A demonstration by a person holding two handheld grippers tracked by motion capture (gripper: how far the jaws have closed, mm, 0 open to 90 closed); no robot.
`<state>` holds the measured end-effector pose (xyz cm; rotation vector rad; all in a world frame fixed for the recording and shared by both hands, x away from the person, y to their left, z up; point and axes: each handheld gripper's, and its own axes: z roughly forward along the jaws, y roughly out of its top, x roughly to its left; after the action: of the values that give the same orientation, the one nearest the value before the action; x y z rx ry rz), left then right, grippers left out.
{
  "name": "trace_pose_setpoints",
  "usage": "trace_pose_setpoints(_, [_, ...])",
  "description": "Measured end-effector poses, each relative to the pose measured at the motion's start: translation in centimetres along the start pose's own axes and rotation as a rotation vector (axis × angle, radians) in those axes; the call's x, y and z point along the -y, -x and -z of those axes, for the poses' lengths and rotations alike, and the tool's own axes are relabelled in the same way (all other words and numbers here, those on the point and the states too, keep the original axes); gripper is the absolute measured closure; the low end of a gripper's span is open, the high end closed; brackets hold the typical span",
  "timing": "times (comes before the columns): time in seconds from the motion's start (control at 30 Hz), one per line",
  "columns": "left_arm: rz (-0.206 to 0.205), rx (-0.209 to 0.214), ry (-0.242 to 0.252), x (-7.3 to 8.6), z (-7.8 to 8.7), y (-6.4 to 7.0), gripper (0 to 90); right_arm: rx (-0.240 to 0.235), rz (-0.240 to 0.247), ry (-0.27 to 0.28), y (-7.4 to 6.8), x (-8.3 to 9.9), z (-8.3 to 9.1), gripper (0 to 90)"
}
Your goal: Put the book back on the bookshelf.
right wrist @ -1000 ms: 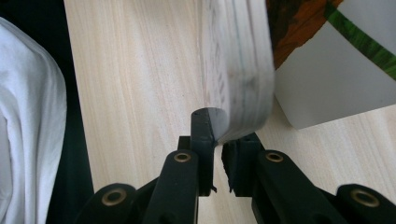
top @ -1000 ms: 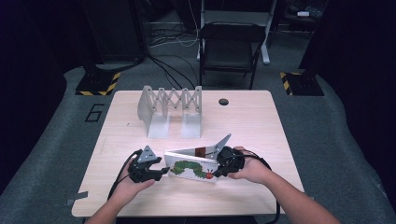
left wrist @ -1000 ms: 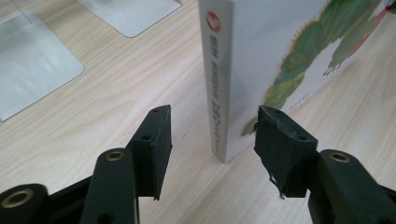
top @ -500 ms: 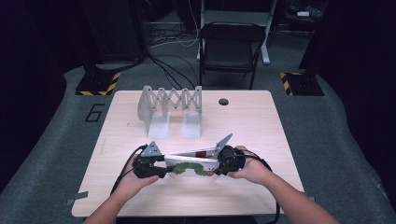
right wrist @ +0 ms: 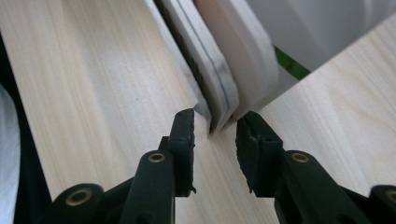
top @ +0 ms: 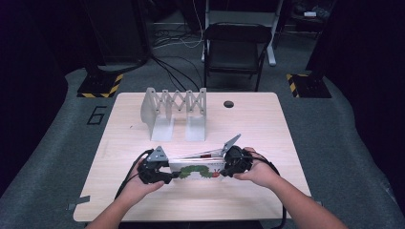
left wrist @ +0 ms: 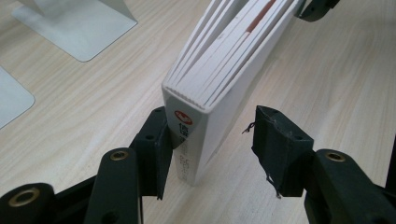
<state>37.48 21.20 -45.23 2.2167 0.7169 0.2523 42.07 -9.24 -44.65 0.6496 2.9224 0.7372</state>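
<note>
A white board book [top: 196, 168] with a green caterpillar on its cover stands on its long edge near the front of the light wooden desk [top: 267, 124], held between the two hands. The left tongs [top: 162, 174] sit at the book's spine end; in the left gripper view the left tongs [left wrist: 210, 140] are released, one jaw touching the spine side with its red emblem while the other jaw stands apart from the cover, so the book [left wrist: 224, 79] is straddled but not pinched. The thick pages fan slightly at the top edge. The right tongs [top: 229, 168] meet the opposite end; in the right gripper view the right tongs [right wrist: 215, 128] have their jaws spread just either side of the book's [right wrist: 219, 88] lower corner, the tips close to it but with a sliver of gap showing, so they are not clenched. Behind the book, well apart toward the middle of the desk, stands a white expandable book rack [top: 174, 112] with accordion struts and two flat base plates.
</note>
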Motion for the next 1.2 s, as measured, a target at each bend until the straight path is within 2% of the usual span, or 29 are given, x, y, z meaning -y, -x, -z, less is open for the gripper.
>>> trace_pose_setpoints(0.1, [-0.006,-0.026,0.035,-0.3,-0.1,0.4,44.7,0.029,-0.027,0.001,0.2,0.1,0.1,64.2])
trace_pose_setpoints(0.2, [-0.017,-0.026,0.026,-0.9,-0.2,0.4,41.1,0.042,-0.034,0.009,0.4,0.1,0.2,63.3])
trace_pose_setpoints(0.23, [-0.020,-0.027,0.027,-1.0,-0.3,0.5,40.1,0.046,-0.056,0.014,0.3,0.1,0.3,62.7])
trace_pose_setpoints(0.3, [-0.013,-0.029,0.032,-1.5,-0.5,0.5,38.8,0.049,-0.041,0.011,0.5,0.1,0.4,61.8])
trace_pose_setpoints(0.33, [-0.011,-0.016,0.025,-1.7,-0.6,0.5,38.8,0.055,-0.035,0.018,0.6,0.1,0.5,61.5])
trace_pose_setpoints(0.37, [-0.009,-0.012,0.024,-1.8,-0.8,0.5,38.8,0.052,-0.056,0.023,0.5,0.2,0.5,61.3])
trace_pose_setpoints(0.47, [-0.032,-0.009,0.003,-2.3,-1.0,0.5,40.7,0.060,-0.037,0.028,0.7,0.3,0.6,60.5])
trace_pose_setpoints(0.5, [-0.028,-0.007,0.008,-2.4,-1.2,0.5,40.9,0.055,-0.055,0.023,0.6,0.3,0.7,60.4])
trace_pose_setpoints(0.6, [-0.022,0.017,0.006,-2.6,-1.2,0.3,45.6,0.057,-0.054,0.032,0.7,0.4,0.6,60.1])
trace_pose_setpoints(0.67, [-0.018,0.032,0.021,-2.8,-1.3,0.1,47.0,0.061,-0.037,0.028,0.9,0.4,0.7,59.8])
trace_pose_setpoints(0.73, [-0.027,0.031,0.029,-2.9,-1.6,0.2,47.0,0.061,-0.059,0.033,0.8,0.4,0.6,59.4])
trace_pose_setpoints(0.8, [-0.040,0.036,0.021,-3.2,-1.6,0.3,47.3,0.066,-0.042,0.036,0.9,0.4,0.6,59.4])
trace_pose_setpoints(0.83, [-0.035,0.044,0.019,-3.3,-1.6,0.3,49.5,0.067,-0.045,0.038,0.9,0.4,0.6,59.5])
trace_pose_setpoints(0.9, [-0.053,0.042,0.021,-3.4,-1.6,0.3,51.2,0.063,-0.042,0.025,1.0,0.3,0.7,59.7])
trace_pose_setpoints(0.93, [-0.058,0.046,0.014,-3.5,-1.5,0.4,53.0,0.061,-0.056,0.024,0.9,0.3,0.7,59.7])
trace_pose_setpoints(0.97, [-0.067,0.041,0.020,-3.4,-1.5,0.4,55.9,0.062,-0.041,0.031,1.1,0.3,0.7,59.7])
trace_pose_setpoints(1.1, [-0.077,0.060,0.003,-3.4,-1.4,0.6,62.6,0.055,-0.058,0.032,1.2,0.4,0.6,58.8])
trace_pose_setpoints(1.17, [-0.086,0.053,0.004,-3.4,-1.4,0.9,65.8,0.050,-0.073,0.029,1.1,0.4,0.5,58.5])
trace_pose_setpoints(1.2, [-0.102,0.052,-0.003,-3.5,-1.3,1.0,67.0,0.047,-0.079,0.029,1.1,0.4,0.5,58.5])
